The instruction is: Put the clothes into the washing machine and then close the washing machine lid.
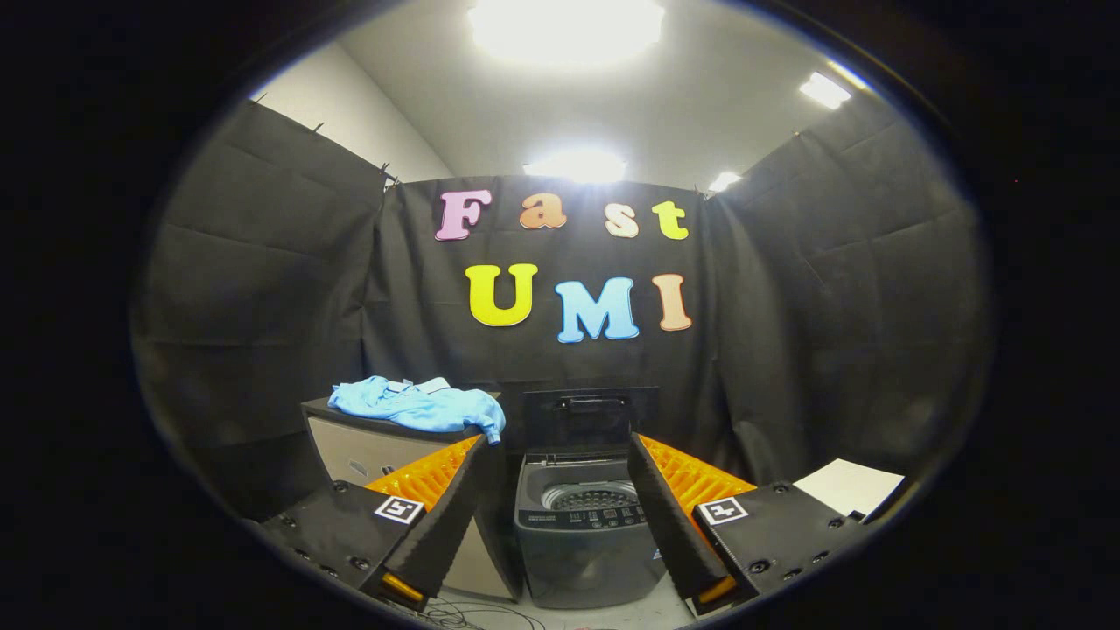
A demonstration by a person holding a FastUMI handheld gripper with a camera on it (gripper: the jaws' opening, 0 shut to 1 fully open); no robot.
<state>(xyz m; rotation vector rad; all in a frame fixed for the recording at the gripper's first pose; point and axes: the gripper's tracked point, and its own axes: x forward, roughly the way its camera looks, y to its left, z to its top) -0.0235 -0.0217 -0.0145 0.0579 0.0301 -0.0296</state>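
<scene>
At lower left of the frame, a blue garment (pixel 418 406) lies crumpled on top of a cabinet (pixel 367 451), one sleeve drooping over the cabinet's right edge; I judge it is set there so that I can reach it from above and carry it a short way sideways. The cabinet stands just beside the washer (pixel 582 525), which sits low in the centre of the frame, beyond my fingers and framed between them. The washer's lid (pixel 588 418) stands raised against the booth wall, so the drum (pixel 593 497) is open to receive the garment; the control strip faces me along the near rim. My gripper (pixel 560 477) hangs back from both things, touching neither, its fingers spread wide and holding nothing, ready for a loose, bulky piece of cloth. At lower right, a pale flat sheet (pixel 850 486) lies apart from the washer; what it is I cannot tell. Cables trail on the floor at the bottom of the frame. Neither step of the task is yet done: the garment is outside the washer and the lid is up.
</scene>
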